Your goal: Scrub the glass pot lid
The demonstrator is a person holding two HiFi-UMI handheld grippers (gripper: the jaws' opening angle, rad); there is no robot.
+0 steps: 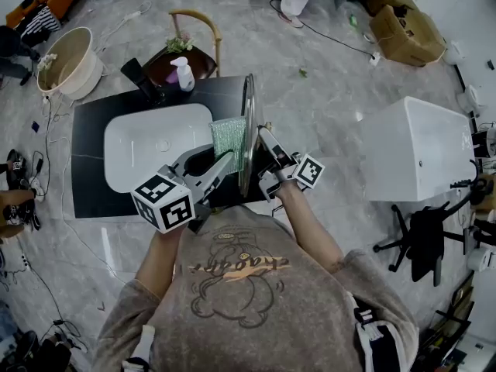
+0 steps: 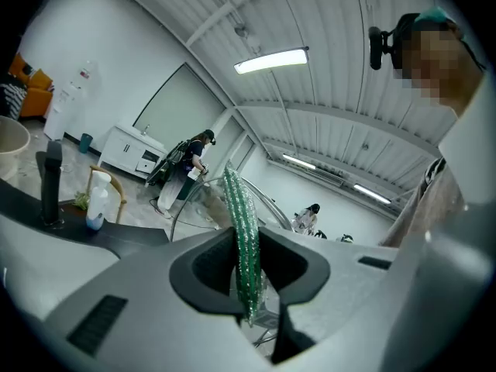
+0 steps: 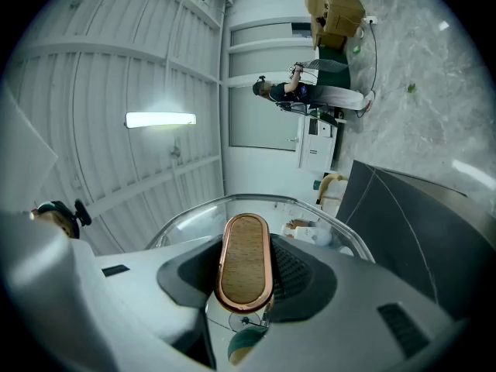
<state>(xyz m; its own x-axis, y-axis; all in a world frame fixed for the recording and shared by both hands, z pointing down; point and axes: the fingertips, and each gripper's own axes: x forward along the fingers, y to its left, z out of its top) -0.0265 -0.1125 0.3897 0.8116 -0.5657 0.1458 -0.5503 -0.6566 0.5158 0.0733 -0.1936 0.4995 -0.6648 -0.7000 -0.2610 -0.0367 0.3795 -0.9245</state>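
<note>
The glass pot lid [image 1: 247, 122] stands on edge above the black counter, its metal rim facing me. My right gripper [image 1: 268, 144] is shut on the lid's wooden, copper-rimmed handle [image 3: 245, 260], and the lid's glass [image 3: 186, 219] curves behind the jaws in the right gripper view. My left gripper [image 1: 223, 160] is shut on a green scrub pad [image 1: 228, 139], which lies flat against the lid's left face. In the left gripper view the pad [image 2: 242, 235] shows edge-on between the jaws, with the lid's rim [image 2: 273, 200] just past it.
A white sink basin [image 1: 155, 147] is set in the black counter [image 1: 87, 173], with a black faucet [image 1: 143, 80] and a spray bottle [image 1: 184, 74] at its back. A wooden chair [image 1: 198, 23], a beige tub [image 1: 70, 60] and a white cabinet [image 1: 418, 149] stand around it.
</note>
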